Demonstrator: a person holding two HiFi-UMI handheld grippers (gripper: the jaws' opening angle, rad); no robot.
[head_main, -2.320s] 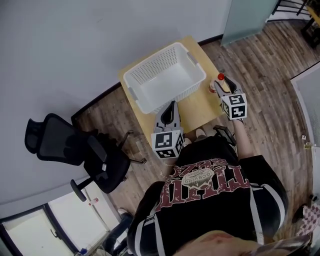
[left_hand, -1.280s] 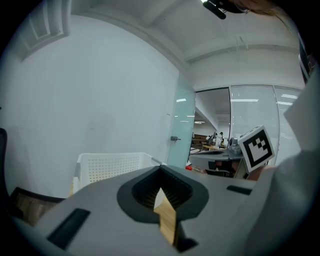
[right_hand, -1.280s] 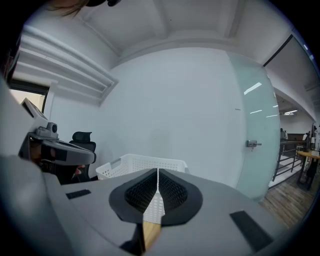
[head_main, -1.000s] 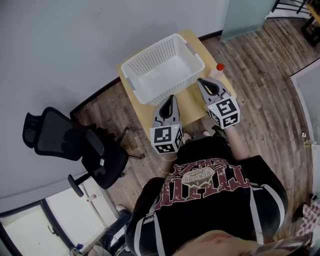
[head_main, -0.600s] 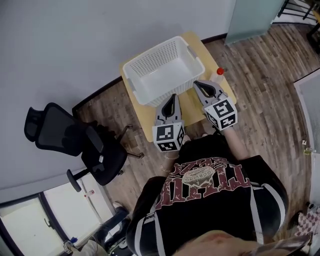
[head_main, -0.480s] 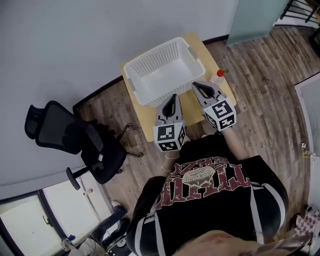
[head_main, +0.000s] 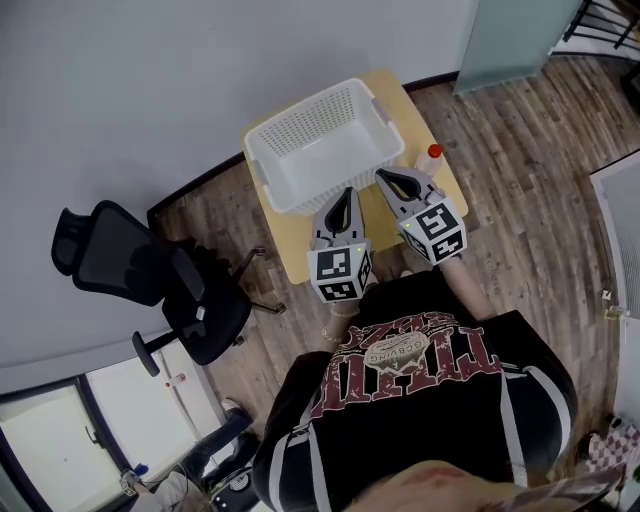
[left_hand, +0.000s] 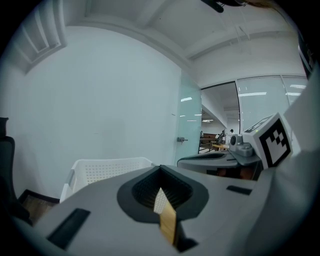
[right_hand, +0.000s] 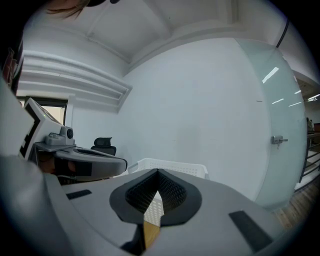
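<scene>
A white perforated basket sits empty on a small light-wood table. My left gripper hovers over the table's near part, its tip at the basket's near rim. My right gripper is close beside it on the right, pointing at the basket's near right corner. Both are shut with nothing between the jaws. A pale bottle with a red cap stands just right of the right gripper. The basket shows beyond my left gripper. The basket also lies ahead of my right gripper.
A black office chair stands on the wood floor left of the table. The grey wall runs behind the basket, with a frosted glass door at the far right. The person's legs are against the table's near edge.
My right gripper has swung left from above the bottle toward the basket's near right corner, so the bottle now shows at its right. The left gripper has barely moved.
</scene>
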